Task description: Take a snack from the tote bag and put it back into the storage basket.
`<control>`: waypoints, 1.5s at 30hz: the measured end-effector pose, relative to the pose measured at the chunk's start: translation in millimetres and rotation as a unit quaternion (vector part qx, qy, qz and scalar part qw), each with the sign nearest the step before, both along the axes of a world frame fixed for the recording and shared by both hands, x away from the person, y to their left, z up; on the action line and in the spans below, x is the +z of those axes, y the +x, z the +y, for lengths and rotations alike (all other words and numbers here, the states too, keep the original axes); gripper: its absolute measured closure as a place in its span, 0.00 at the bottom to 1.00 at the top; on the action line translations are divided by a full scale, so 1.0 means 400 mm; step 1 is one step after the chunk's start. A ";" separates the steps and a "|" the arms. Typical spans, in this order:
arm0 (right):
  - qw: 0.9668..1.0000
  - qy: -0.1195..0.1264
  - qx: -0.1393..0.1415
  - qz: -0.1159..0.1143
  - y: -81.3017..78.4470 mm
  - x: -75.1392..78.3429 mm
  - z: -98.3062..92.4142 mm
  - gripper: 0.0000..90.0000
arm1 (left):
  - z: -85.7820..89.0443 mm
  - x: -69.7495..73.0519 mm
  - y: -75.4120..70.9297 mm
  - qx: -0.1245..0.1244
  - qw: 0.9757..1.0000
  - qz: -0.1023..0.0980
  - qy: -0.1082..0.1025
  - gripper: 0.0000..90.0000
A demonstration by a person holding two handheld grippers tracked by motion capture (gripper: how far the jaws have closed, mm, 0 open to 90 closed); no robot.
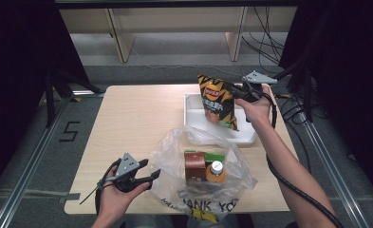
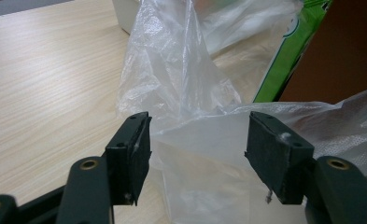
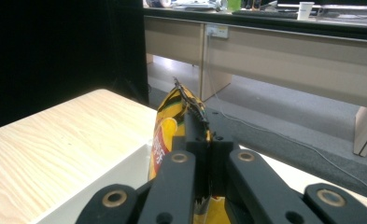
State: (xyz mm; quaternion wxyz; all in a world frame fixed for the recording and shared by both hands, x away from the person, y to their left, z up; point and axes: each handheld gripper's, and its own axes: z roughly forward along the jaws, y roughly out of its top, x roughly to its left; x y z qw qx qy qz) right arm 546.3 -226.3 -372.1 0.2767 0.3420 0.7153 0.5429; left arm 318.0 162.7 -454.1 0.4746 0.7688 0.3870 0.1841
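At upper right of the high view, the right gripper (image 1: 235, 90) clamps a chip bag (image 1: 216, 101) above a white tray (image 1: 191, 110); lower left, the left gripper (image 1: 152, 173) gapes wide beside a plastic bag (image 1: 174, 147).

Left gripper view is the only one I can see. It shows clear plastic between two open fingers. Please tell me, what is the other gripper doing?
Observer: The right gripper is shut on the top edge of a yellow and black chip bag, which hangs over the white tray.
Operator: Is the bag already resting in the tray?
Observer: I cannot tell from the high view; its lower end is at the level of the tray floor.
Operator: What is inside the plastic bag near me?
Observer: In the clear plastic bag there is a bottle with a white cap beside a brown and green box.
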 end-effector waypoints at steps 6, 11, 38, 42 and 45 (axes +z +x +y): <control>1.000 0.010 -0.010 0.021 0.004 -0.002 -0.013 1.00 | -0.002 -0.001 0.000 0.002 1.000 0.000 -0.001 0.44; 1.000 0.000 -0.013 0.011 0.017 -0.001 -0.025 1.00 | -0.002 -0.001 0.000 0.001 1.000 0.000 0.000 0.44; 1.000 -0.002 -0.024 0.016 0.043 -0.003 -0.025 0.97 | 0.004 -0.002 0.000 0.003 1.000 0.000 0.001 0.44; 0.999 -0.007 -0.039 0.035 0.044 -0.005 -0.043 0.94 | -0.001 -0.003 -0.001 0.006 1.000 0.003 0.001 0.44; 0.998 -0.011 -0.051 0.041 0.049 -0.010 -0.055 0.90 | -0.003 -0.005 0.000 0.004 1.000 0.002 0.000 0.44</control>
